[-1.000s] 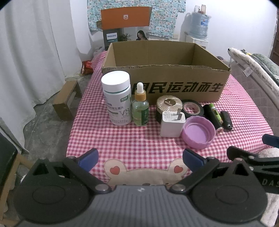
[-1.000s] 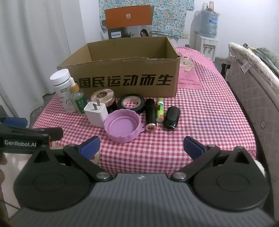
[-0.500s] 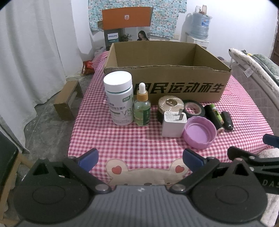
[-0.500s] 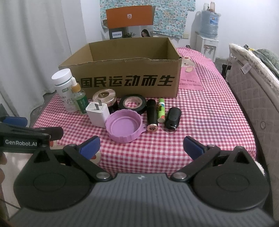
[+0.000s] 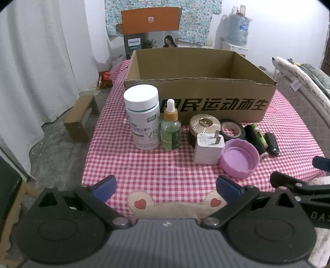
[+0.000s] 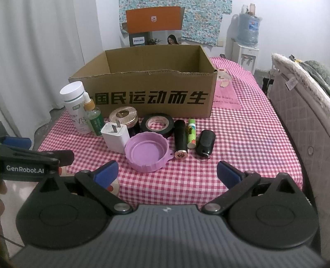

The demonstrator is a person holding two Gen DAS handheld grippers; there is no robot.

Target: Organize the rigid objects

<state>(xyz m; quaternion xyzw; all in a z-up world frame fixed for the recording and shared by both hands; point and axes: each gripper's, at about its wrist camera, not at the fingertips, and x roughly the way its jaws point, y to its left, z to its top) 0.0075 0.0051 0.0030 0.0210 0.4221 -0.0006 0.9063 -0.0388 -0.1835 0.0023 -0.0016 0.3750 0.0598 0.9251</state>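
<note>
A table (image 5: 127, 165) covered with a red-and-white checked cloth fills the middle of both views, and an open cardboard box (image 5: 206, 99) printed with black characters is set at its far side. A row of small items is lined up in front of the box: a white bottle (image 5: 143, 119) at the left, a dropper bottle (image 5: 170, 132) touching it, a gold-lidded jar (image 5: 204, 125), a white charger (image 5: 208, 150) just in front of the jar, a roll of black tape (image 5: 233, 129), a purple lid (image 5: 240, 157) lying open side up, a black tube (image 6: 180, 140), a green stick (image 6: 191, 133) and a black fob (image 6: 205, 144) at the right end. The left gripper (image 5: 166, 185) is held low at the near table edge with its blue-tipped fingers spread wide and nothing between them; the right gripper (image 6: 167, 172) is held likewise, jaws apart and empty. White curtains (image 5: 37, 72) are seen along the left of the frame, a patterned cloth (image 6: 204, 18) and an orange carton (image 6: 153, 20) at the upper middle, a water dispenser (image 6: 247, 37) at the upper right, and a quilted mattress (image 6: 299, 115) down the right side. A bare concrete floor (image 5: 57, 140) is visible left of the table.
</note>
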